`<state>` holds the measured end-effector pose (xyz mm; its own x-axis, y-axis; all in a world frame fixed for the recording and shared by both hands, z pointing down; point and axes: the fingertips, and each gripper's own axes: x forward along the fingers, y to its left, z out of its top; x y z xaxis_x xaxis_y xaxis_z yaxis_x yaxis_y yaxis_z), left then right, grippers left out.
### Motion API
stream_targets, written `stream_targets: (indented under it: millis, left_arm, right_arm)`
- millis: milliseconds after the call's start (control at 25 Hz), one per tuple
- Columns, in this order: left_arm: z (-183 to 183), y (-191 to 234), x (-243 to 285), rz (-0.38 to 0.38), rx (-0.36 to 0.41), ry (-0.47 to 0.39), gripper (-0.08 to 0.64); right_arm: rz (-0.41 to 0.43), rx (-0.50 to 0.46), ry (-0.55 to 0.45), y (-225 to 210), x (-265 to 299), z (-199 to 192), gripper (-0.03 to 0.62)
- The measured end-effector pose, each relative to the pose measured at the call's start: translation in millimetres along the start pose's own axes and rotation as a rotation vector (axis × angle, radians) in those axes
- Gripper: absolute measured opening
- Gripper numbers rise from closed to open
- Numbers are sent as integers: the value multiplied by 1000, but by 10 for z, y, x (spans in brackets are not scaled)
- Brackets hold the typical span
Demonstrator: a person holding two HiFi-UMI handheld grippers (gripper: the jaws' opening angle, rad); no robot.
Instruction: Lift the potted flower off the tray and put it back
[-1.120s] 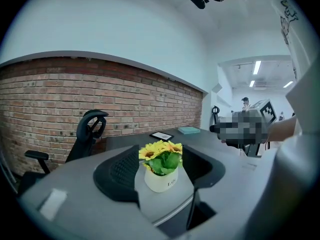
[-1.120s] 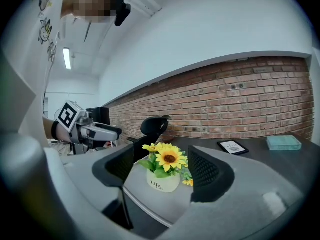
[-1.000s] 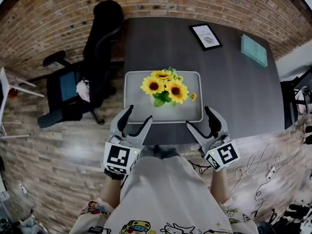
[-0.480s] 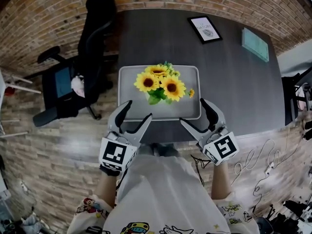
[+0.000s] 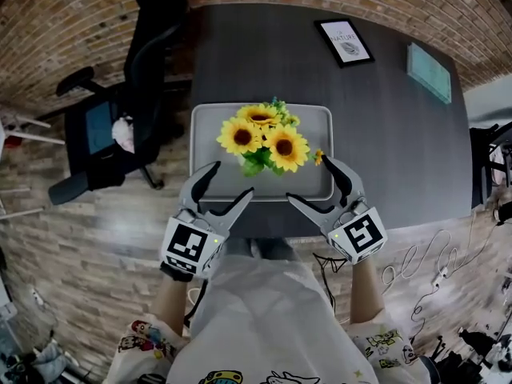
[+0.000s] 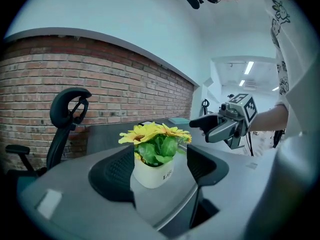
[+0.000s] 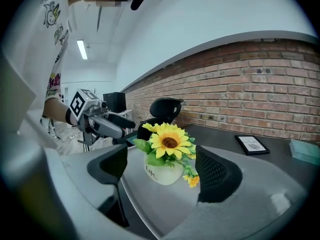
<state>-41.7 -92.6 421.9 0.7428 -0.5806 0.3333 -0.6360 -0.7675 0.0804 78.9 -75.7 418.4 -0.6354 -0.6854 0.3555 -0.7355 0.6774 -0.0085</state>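
A potted flower (image 5: 264, 138), yellow sunflowers in a small white pot (image 6: 150, 171), stands in the middle of a grey tray (image 5: 316, 118) on the dark table. My left gripper (image 5: 232, 179) is at the tray's near left rim and my right gripper (image 5: 309, 181) at its near right rim. Both point at the pot from either side. Their jaws have just been opening and stand wide, with nothing pressed between the pads. In the right gripper view the pot (image 7: 162, 173) shows beyond the pads, apart from them, and the left gripper (image 7: 107, 124) appears across the tray.
A framed picture (image 5: 344, 41) and a teal book (image 5: 428, 70) lie at the far right of the table (image 5: 400, 158). A black office chair (image 5: 144, 62) stands off the table's left side by the brick wall. Cables lie on the floor at the right.
Both grippers have come forward over the tray's near rim and closer to the pot. Their jaws have spread wider. The pot has not moved on the tray.
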Motion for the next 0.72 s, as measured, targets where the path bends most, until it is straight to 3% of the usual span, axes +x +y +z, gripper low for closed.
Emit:
stream_targets:
  millis: [160,720]
  left_arm:
    - [-133,30,112,-17,-20,23,347]
    - [-450,108,327,-73,34,71,379]
  right_arm:
    - [25,-24,30,-70,139,-107,436]
    - [112,-118,133,-136,497,-447,456]
